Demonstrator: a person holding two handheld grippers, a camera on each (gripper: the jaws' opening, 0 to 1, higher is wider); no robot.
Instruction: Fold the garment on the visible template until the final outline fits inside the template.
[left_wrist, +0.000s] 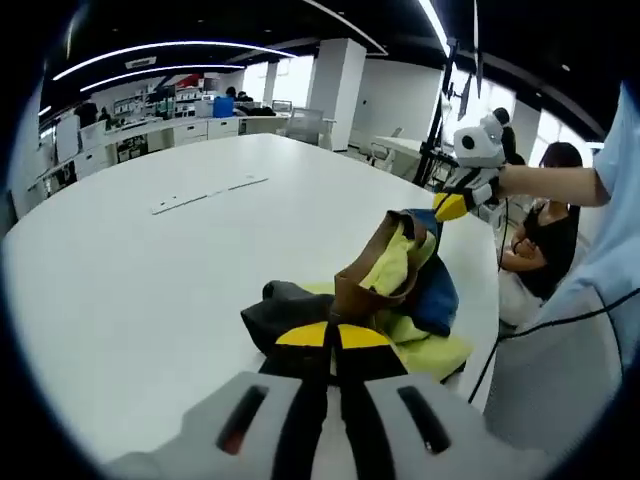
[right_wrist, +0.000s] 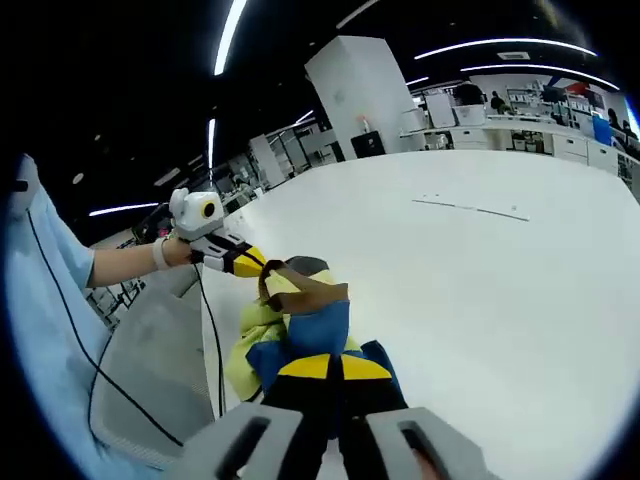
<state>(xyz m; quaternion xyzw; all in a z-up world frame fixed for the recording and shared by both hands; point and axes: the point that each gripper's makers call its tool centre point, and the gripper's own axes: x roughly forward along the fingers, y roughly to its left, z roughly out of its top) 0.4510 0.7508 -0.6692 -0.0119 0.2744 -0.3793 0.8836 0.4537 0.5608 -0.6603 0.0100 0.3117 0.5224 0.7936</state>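
A crumpled garment (left_wrist: 395, 290) in black, brown, yellow-green and blue lies bunched near the edge of the white table (left_wrist: 150, 290). My left gripper (left_wrist: 332, 340) is shut on its black part. In the left gripper view, my right gripper (left_wrist: 440, 208) comes in from the right and pinches the raised brown and yellow edge. In the right gripper view, my right gripper (right_wrist: 333, 368) is shut on the garment (right_wrist: 300, 325) at its blue part. The left gripper (right_wrist: 255, 265) holds the far brown edge. Thin template lines (left_wrist: 205, 193) (right_wrist: 470, 208) mark the table farther away, apart from the garment.
The table's edge (left_wrist: 488, 330) runs just past the garment. A seated person (left_wrist: 545, 235) is beyond it. A light-blue sleeve (right_wrist: 50, 300) is close by. Desks and a white pillar (left_wrist: 335, 90) stand far behind.
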